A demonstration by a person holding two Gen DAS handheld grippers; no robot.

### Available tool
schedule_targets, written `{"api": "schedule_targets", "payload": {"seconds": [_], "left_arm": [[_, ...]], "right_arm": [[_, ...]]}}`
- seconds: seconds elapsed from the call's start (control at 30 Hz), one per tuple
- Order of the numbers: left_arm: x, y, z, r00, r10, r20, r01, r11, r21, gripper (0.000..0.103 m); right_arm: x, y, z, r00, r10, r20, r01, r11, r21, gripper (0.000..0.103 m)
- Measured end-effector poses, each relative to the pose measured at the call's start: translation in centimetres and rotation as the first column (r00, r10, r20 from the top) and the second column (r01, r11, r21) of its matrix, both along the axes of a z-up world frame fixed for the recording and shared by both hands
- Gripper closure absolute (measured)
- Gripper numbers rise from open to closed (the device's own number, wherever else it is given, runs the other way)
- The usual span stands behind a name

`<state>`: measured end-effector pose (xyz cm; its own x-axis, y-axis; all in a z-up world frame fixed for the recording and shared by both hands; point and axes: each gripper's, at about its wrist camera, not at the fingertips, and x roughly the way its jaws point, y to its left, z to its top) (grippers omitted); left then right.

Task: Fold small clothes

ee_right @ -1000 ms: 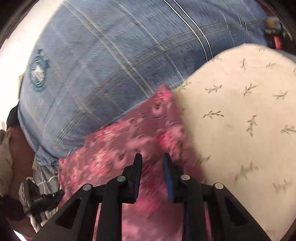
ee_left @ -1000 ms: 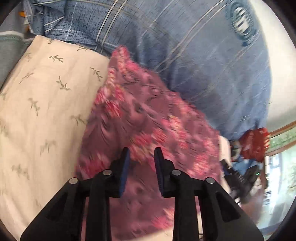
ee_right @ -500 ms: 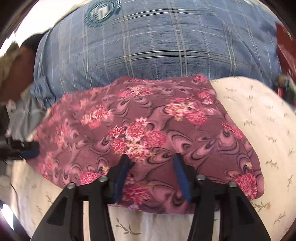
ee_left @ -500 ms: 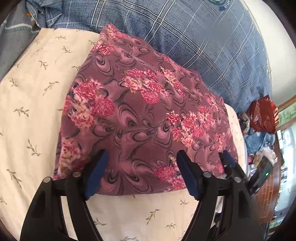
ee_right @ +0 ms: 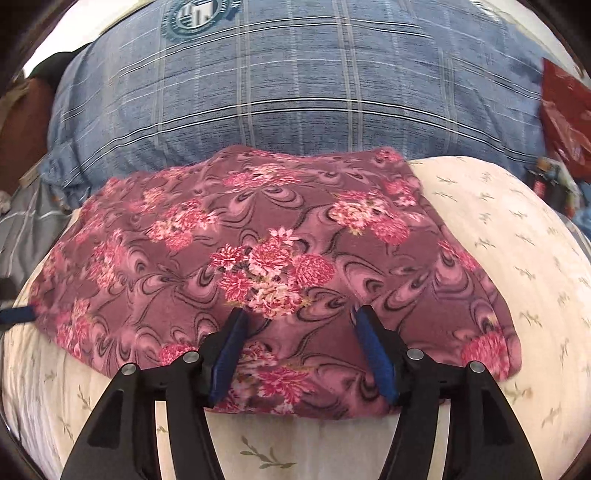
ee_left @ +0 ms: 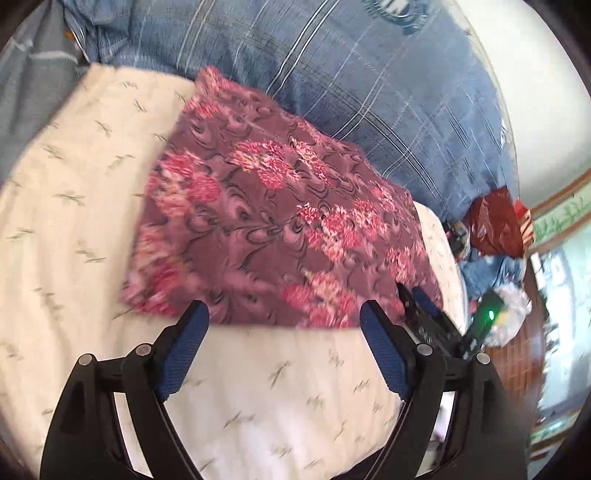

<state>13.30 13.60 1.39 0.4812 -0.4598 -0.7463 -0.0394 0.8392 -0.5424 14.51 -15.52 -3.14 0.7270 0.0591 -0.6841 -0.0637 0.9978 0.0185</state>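
Beyond both fingers: folded cloth.

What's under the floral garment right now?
The floral garment lies on the cream leaf-print sheet, its far edge against the blue plaid pillow. Anything beneath the cloth itself is covered.

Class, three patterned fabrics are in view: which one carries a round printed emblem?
The blue plaid cloth at the back; its teal emblem sits near the top. The floral garment and cream sprigged sheet show none.
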Motion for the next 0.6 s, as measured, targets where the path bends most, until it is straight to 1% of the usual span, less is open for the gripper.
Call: {"api": "schedule_targets", "payload": {"seconds": [0.07, 0.1, 0.13, 0.17, 0.23, 0.27, 0.37, 0.5, 0.6], "left_arm": [[-1.7, 0.6, 1.0, 0.999, 0.003, 0.039, -0.004, 0.999, 0.041, 0.019], [-2.2, 0.8, 1.2, 0.999, 0.004, 0.05, -0.006, 0.999, 0.048, 0.019], [-2.8, 1.0, 1.5, 0.998, 0.005, 0.063, -0.009, 0.998, 0.055, 0.019], [-3.4, 1.2, 1.7, 0.997, 0.006, 0.072, -0.011, 0.998, 0.066, 0.019], [-4.1, 1.4, 1.9, 0.996, 0.007, 0.085, -0.014, 0.996, 0.085, 0.019], [-4.4, 1.5, 1.9, 0.996, 0.006, 0.088, -0.015, 0.995, 0.098, 0.019], [-4.5, 1.1, 1.5, 0.997, 0.002, 0.078, -0.011, 0.992, 0.122, 0.019], [-4.0, 0.0, 0.8, 0.999, 0.0, 0.047, -0.005, 0.993, 0.119, 0.019], [-3.3, -1.4, 0.5, 1.0, -0.016, 0.024, 0.013, 0.991, 0.136, 0.019]], "right_arm": [[-0.2, 0.9, -0.1, 0.998, -0.06, 0.004, 0.061, 0.996, -0.068, 0.024], [-0.3, 1.1, -0.1, 0.994, -0.11, 0.001, 0.11, 0.989, -0.101, 0.019], [-0.3, 1.1, -0.1, 0.988, -0.153, -0.006, 0.151, 0.982, -0.117, 0.007], [-0.3, 1.0, -0.2, 0.98, -0.197, -0.017, 0.194, 0.974, -0.119, 0.001], [-0.5, 0.2, -0.3, 0.972, -0.233, -0.038, 0.23, 0.971, -0.06, 0.001], [-0.7, -0.1, -0.4, 0.971, -0.238, -0.032, 0.237, 0.971, -0.041, 0.001], [-1.0, -0.4, -0.5, 0.972, -0.234, -0.021, 0.234, 0.972, -0.021, 0.001], [-1.0, -1.0, -0.6, 0.974, -0.225, -0.023, 0.225, 0.974, 0.014, 0.0], [-1.1, -1.2, -0.7, 0.977, -0.213, -0.018, 0.213, 0.977, 0.028, 0.0]]}}
